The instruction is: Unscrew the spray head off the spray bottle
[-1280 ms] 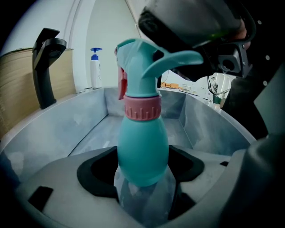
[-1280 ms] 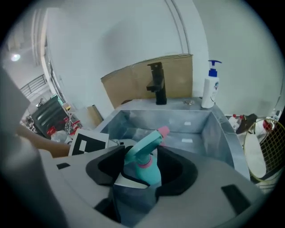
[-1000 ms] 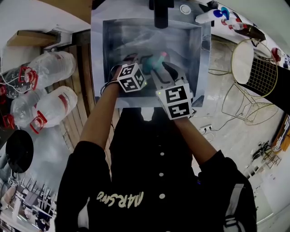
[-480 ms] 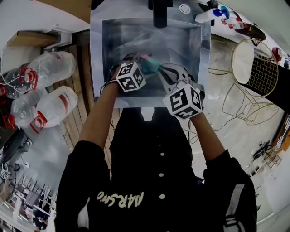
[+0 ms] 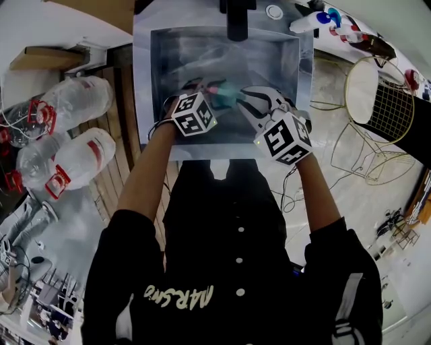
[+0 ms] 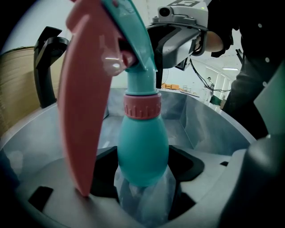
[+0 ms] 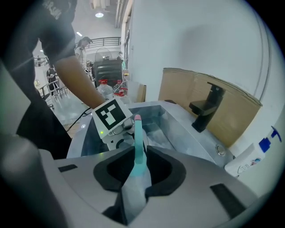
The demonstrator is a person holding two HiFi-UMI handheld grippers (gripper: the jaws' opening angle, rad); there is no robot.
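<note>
A teal spray bottle (image 6: 142, 151) with a pink collar (image 6: 141, 106), a teal spray head (image 6: 133, 35) and a long pink trigger (image 6: 84, 102) is held over the steel sink (image 5: 161, 60). My left gripper (image 6: 143, 187) is shut on the bottle's body. My right gripper (image 7: 139, 178) comes in from the right, its pads against the spray head (image 7: 139, 151). Its jaws closed and then eased slightly wider with the head between them. In the head view the bottle (image 5: 225, 91) shows between the left gripper (image 5: 205, 91) and the right gripper (image 5: 244, 98).
A black faucet (image 5: 239, 20) stands at the sink's far rim, with a white pump bottle (image 5: 313, 23) beside it. Large water bottles (image 5: 74, 162) lie at the left. A wire-frame stand (image 5: 377, 101) is at the right. Cardboard (image 7: 178, 89) leans behind the sink.
The right gripper has rolled about its own axis, and its marker cube has swung to the right and a little up. The left gripper and the bottle's body have stayed put.
</note>
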